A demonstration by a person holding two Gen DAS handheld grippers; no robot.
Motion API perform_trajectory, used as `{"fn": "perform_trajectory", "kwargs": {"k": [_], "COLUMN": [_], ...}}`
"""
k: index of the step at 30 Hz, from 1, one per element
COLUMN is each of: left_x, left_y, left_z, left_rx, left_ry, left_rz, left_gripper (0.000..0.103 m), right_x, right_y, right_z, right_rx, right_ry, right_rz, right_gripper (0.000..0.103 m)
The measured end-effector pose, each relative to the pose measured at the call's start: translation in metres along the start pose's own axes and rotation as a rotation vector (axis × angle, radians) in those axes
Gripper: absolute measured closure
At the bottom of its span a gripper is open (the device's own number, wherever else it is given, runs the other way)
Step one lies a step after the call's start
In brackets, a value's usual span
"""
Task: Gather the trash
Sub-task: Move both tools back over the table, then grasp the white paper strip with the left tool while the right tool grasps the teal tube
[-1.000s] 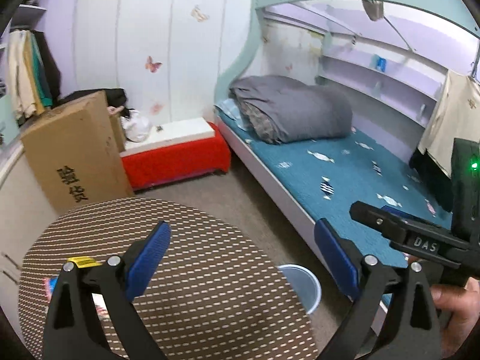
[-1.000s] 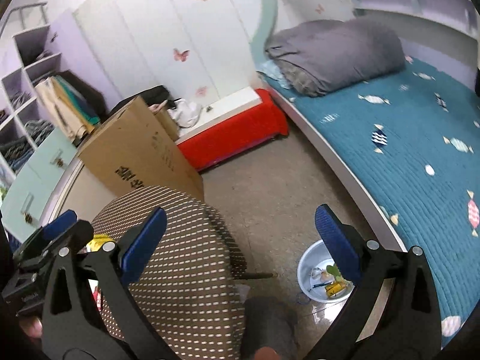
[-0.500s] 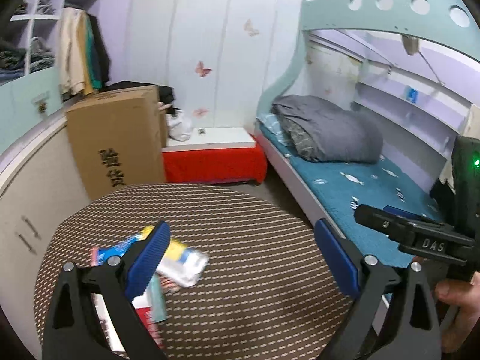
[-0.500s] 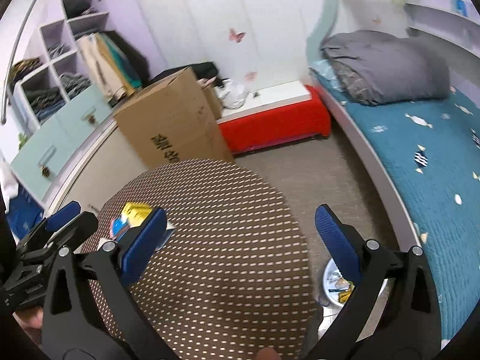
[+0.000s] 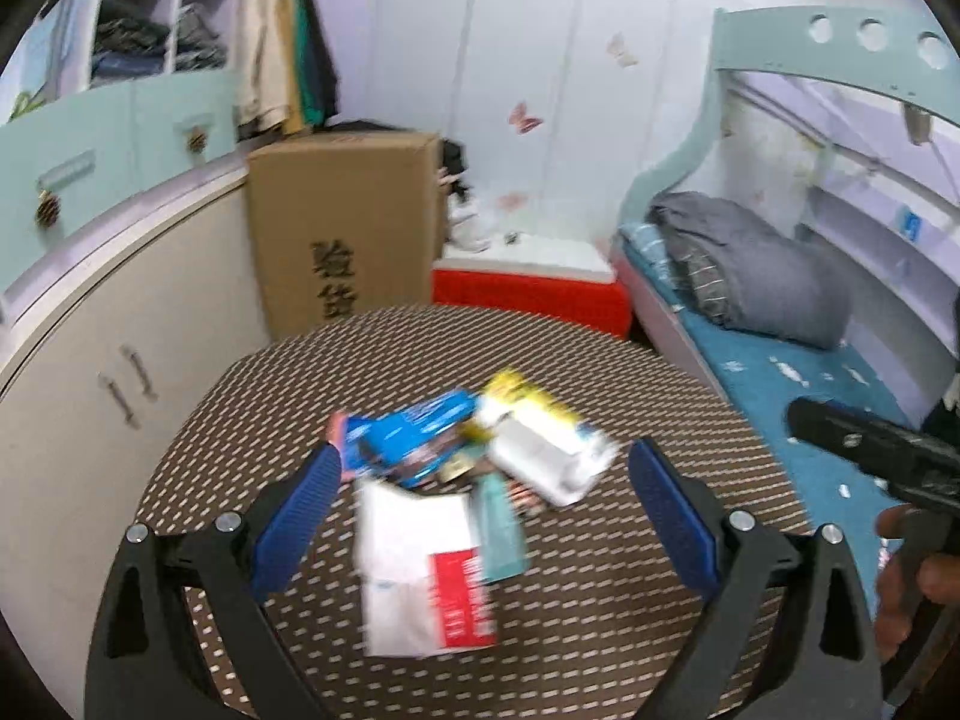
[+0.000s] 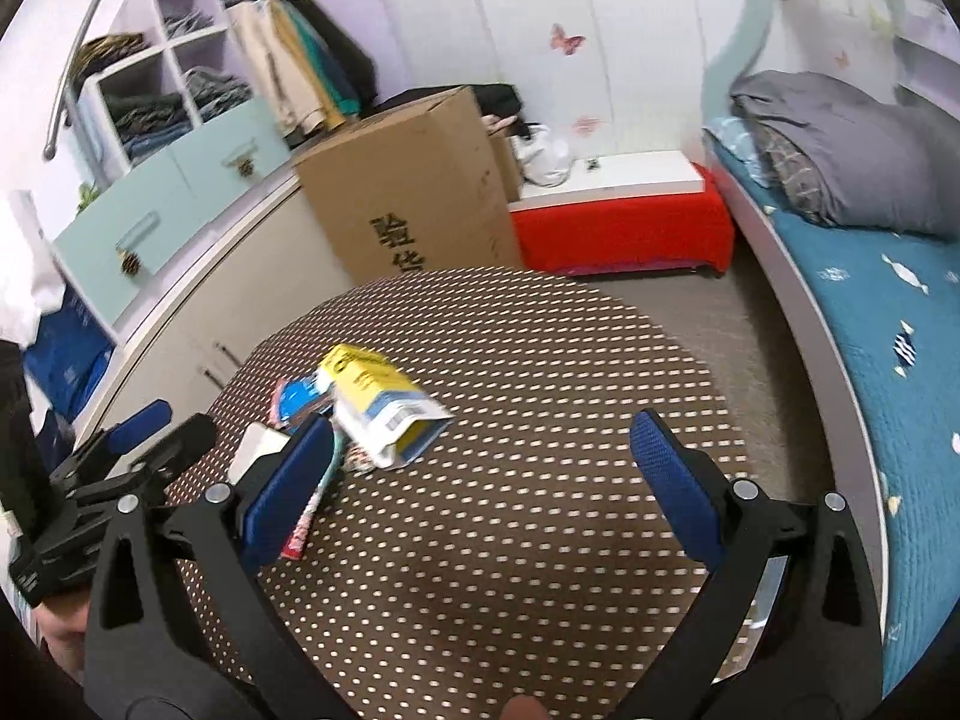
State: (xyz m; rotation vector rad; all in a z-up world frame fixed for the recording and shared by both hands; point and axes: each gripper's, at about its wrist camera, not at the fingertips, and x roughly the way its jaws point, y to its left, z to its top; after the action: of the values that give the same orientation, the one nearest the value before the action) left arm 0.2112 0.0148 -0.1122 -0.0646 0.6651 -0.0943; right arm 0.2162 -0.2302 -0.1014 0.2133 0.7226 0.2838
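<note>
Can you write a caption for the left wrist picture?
Open left gripper over trash pile on round dotted table.

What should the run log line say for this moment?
left claw: open, above wrappers | right claw: open, empty | wrappers on round table

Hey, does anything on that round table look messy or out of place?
Yes. A loose heap of wrappers sprawls on the table, overlapping at angles; the yellow carton lies on its side, its end torn open.
</note>
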Motion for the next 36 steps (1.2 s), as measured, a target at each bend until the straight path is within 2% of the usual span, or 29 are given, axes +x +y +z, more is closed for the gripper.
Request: {"fn": "perform_trajectory", "kwargs": {"k": [8, 13, 14, 16, 20, 22, 25, 27, 29, 32, 36], "left_x": [0.035, 0.055, 0.058, 0.067, 0.074, 0.073, 0.069, 0.065, 0.058, 0.051, 0.047], "left_y": [0.053, 0.065, 0.066, 0.066, 0.064, 0.064, 0.063, 0.066, 0.071, 0.078, 0.083], "left_z": [-0.034, -0.048, -0.05, -0.054, -0.057, -0.057, -0.058, -0.059, -0.061, -0.062, -0.063], "left_rx": [-0.068, -0.085, -0.085, -0.084, -0.062, -0.072, -0.065, -0.079, -0.08, -0.092, -0.103], "left_ry": [0.12, 0.175, 0.182, 0.215, 0.233, 0.238, 0.228, 0.222, 0.21, 0.203, 0.202], "left_rz": [0.096, 0.087, 0.082, 0.058, 0.005, -0.038, -0.036, -0.037, -0.018, -0.003, 0.012], "left_gripper": [0.009, 0.011, 0.014, 0.035, 0.056, 0.075, 0.081, 0.083, 0.085, 0.086, 0.086], "right_x": [0.033, 0.056, 0.059, 0.068, 0.084, 0.094, 0.11, 0.122, 0.134, 0.149, 0.164], "right_y": [0.036, 0.055, 0.058, 0.065, 0.077, 0.086, 0.098, 0.103, 0.106, 0.112, 0.115], "right_z": [-0.015, -0.024, -0.026, -0.029, -0.032, -0.032, -0.032, -0.031, -0.031, -0.031, -0.036], "right_rx": [-0.06, -0.089, -0.094, -0.11, -0.133, -0.153, -0.184, -0.195, -0.195, -0.21, -0.245], "right_ry": [0.072, 0.132, 0.142, 0.161, 0.196, 0.21, 0.226, 0.241, 0.255, 0.262, 0.269], "right_rz": [0.08, 0.124, 0.13, 0.144, 0.177, 0.197, 0.21, 0.211, 0.22, 0.199, 0.138], "right_gripper": [0.007, 0.017, 0.02, 0.027, 0.043, 0.047, 0.052, 0.063, 0.068, 0.071, 0.081]}}
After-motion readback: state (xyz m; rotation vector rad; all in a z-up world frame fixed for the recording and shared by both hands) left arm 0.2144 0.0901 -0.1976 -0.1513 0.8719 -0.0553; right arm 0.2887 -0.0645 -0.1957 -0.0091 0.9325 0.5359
